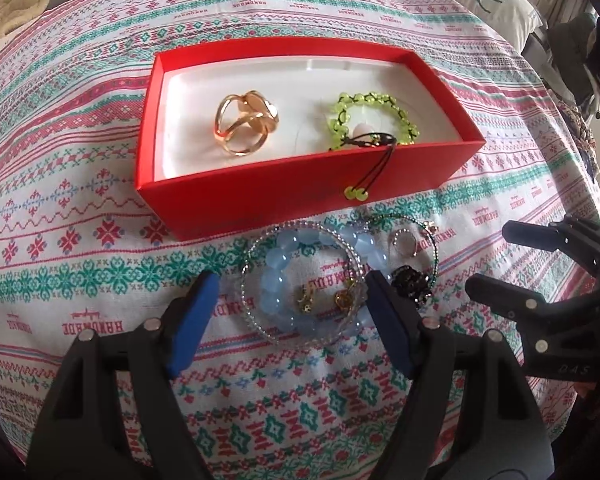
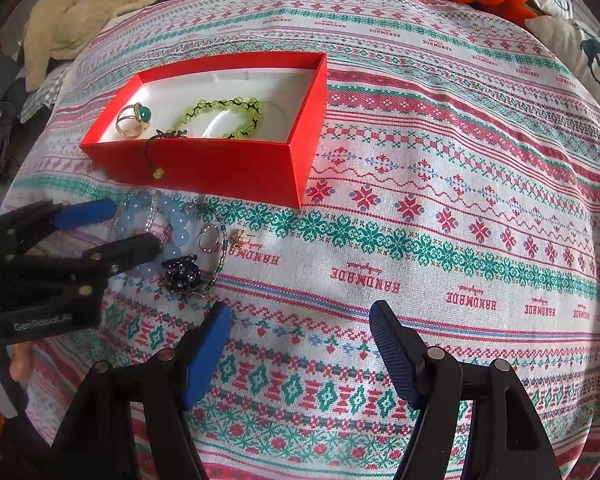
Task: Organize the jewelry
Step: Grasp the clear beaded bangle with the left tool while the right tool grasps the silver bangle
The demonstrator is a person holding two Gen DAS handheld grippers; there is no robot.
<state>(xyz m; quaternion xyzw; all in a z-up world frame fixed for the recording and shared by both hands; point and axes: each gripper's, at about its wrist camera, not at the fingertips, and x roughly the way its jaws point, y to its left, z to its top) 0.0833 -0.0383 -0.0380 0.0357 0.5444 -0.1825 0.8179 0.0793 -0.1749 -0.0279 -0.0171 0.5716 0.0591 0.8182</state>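
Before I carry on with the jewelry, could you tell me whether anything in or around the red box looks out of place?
Yes: the green bead bracelet lies inside the red box, but its black cord trails over the front wall, and the two end beads dangle outside. The rest looks settled.

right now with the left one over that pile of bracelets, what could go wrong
1. The blue bead bracelet lies tangled with a clear beaded bangle and small charms, so the open left hand-held gripper may lift several pieces together.
2. The green bracelet has its cord hanging over the red box wall; a passing piece could snag it.
3. The black clip sits right beside one finger and may get knocked away.
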